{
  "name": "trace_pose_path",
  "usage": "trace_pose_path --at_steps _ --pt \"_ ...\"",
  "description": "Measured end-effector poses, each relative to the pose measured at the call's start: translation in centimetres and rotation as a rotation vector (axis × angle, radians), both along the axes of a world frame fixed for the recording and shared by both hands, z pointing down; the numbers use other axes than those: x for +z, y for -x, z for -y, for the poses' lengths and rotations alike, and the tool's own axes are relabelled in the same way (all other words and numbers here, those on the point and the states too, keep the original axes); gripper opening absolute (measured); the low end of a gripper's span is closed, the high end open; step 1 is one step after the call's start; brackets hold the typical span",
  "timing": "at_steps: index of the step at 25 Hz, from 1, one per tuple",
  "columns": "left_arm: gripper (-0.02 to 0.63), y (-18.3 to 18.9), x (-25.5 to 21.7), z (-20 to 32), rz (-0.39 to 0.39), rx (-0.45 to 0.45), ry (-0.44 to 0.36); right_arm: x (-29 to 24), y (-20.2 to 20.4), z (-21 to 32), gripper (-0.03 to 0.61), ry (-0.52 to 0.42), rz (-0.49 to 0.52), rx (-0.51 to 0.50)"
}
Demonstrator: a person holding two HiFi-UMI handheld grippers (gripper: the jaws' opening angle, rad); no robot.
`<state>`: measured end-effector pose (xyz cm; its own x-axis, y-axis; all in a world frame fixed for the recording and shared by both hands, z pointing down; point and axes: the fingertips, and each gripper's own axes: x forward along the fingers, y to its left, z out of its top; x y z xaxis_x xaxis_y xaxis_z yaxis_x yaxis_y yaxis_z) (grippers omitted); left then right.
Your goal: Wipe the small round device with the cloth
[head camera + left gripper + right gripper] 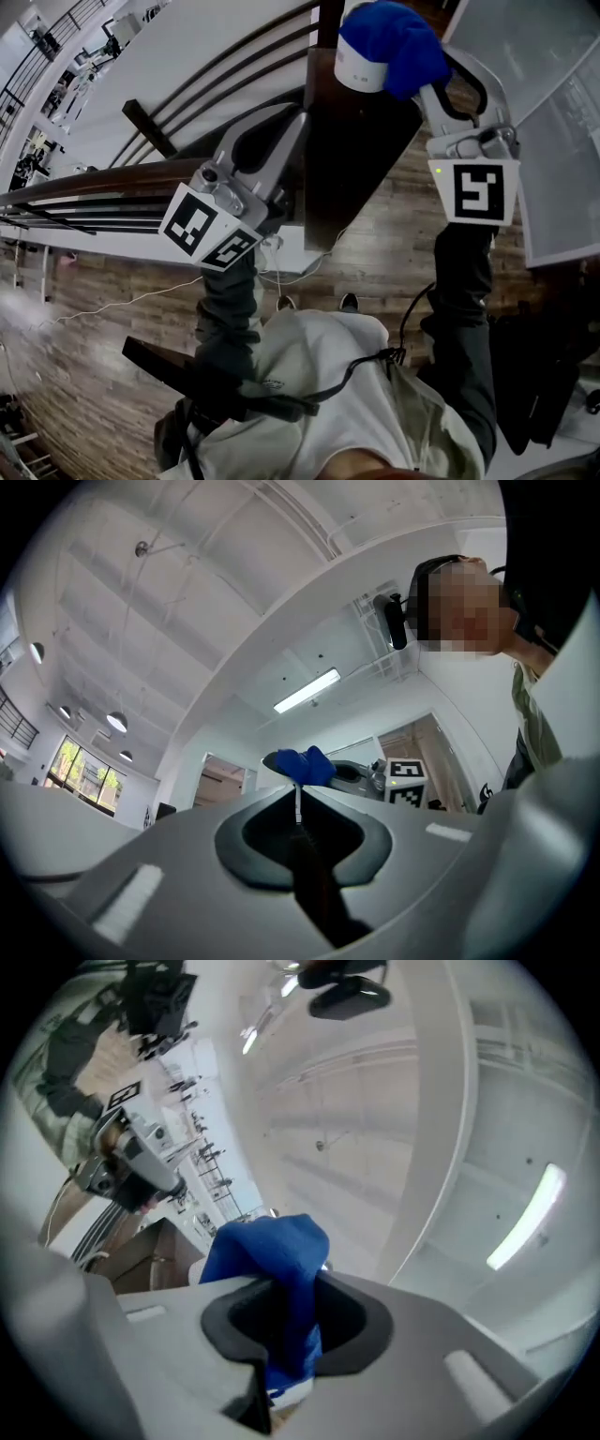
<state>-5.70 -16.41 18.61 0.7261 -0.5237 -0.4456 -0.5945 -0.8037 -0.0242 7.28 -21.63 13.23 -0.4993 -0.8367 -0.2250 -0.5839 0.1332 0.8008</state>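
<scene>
My right gripper [405, 67] is raised at the top of the head view and shut on a blue cloth [398, 37]. The cloth bunches over a small round white device [359, 67]; what carries the device is hidden by the cloth. In the right gripper view the cloth [272, 1260] fills the gap between the jaws of the right gripper [286, 1340], with a bit of white [289, 1393] below it. My left gripper [302, 120] is lower and to the left, apart from the device. It looks shut [298, 808] with nothing visible between its jaws, and its view shows the cloth [300, 765] beyond.
A dark wooden board [352, 159] stands below the two grippers. Dark railing bars [94, 178] run to the left over a wooden floor [394, 253]. A thin white cable [141, 300] lies on the floor. Frosted panels [562, 141] stand at the right.
</scene>
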Motion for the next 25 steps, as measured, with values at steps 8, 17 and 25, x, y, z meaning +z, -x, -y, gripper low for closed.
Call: trace_pose_path --at_steps 8,17,25 --pt "0.003 -0.9 0.8 -0.7 0.0 0.002 0.017 -1.1 -1.7 5.7 0.074 0.243 0.341 -0.172" --pt "0.003 0.0 1.2 -1.3 0.013 -0.041 0.035 1.5 -2.4 4.6 0.074 0.347 0.325 -0.211" --pt "0.003 0.1 1.6 -1.8 -0.001 -0.037 0.041 -2.4 0.8 1.5 0.072 0.127 0.198 -0.204"
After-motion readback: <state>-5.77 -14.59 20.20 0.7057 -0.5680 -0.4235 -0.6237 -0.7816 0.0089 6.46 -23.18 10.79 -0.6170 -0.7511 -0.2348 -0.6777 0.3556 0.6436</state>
